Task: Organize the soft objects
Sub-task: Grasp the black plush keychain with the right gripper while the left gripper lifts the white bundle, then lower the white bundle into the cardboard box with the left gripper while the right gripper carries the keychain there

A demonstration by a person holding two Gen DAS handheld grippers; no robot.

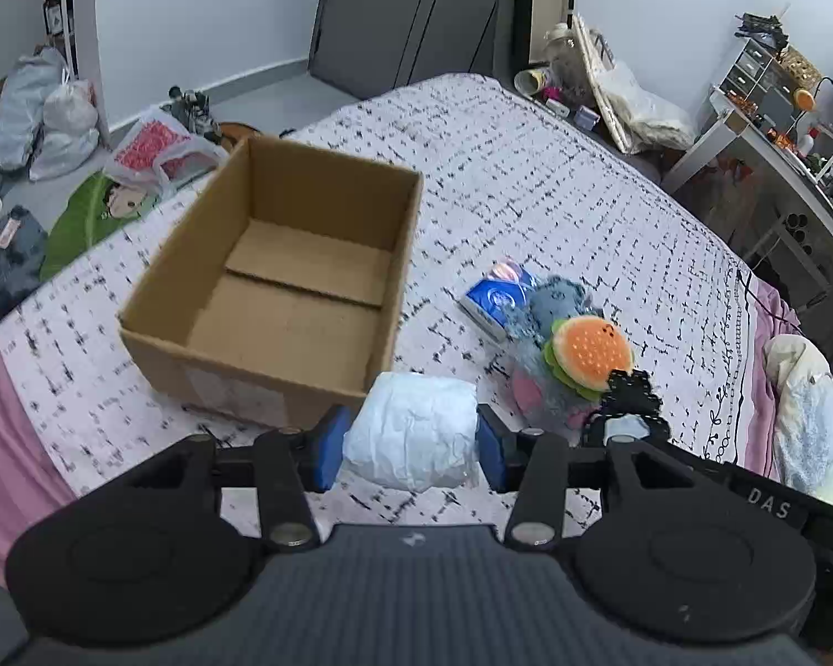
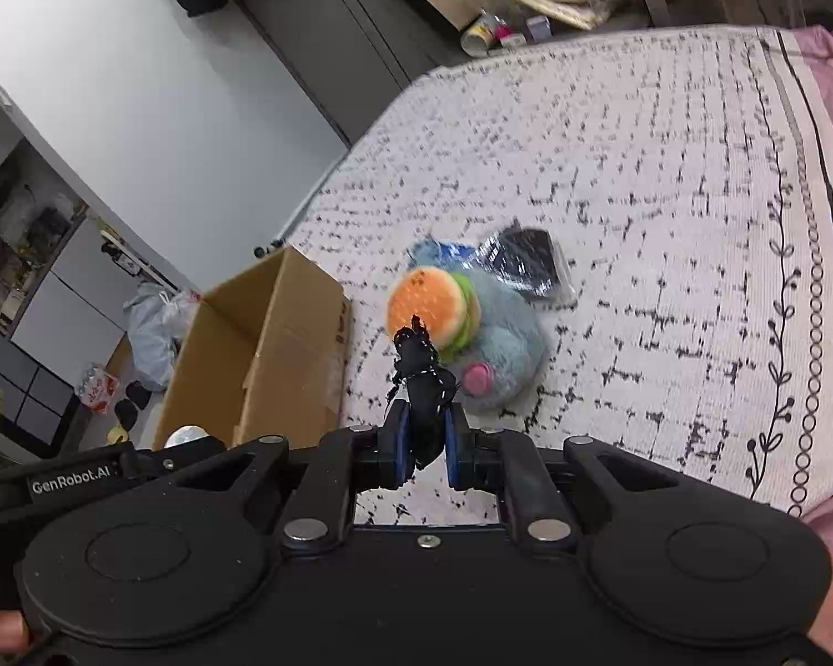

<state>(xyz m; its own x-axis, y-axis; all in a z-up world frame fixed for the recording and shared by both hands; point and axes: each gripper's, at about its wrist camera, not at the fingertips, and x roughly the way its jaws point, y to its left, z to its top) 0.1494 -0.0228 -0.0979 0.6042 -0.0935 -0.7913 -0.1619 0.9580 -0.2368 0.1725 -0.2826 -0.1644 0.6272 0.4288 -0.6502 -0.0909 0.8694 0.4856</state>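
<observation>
One bed [image 1: 555,177] with a black-flecked cover carries one cardboard box [image 1: 283,288]. Left tool [image 1: 411,447] clamps a white bundle [image 1: 411,433]; right tool [image 2: 423,447] pinches black lace [image 2: 419,377].

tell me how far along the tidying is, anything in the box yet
Nothing looks done yet: the cardboard box is empty inside. In hand: the left claw grips a white crumpled bundle near the box's front wall, and the right claw is shut on a black lacy piece. Left on the bed: the blue plush toy, the burger toy and a shiny packet.
</observation>
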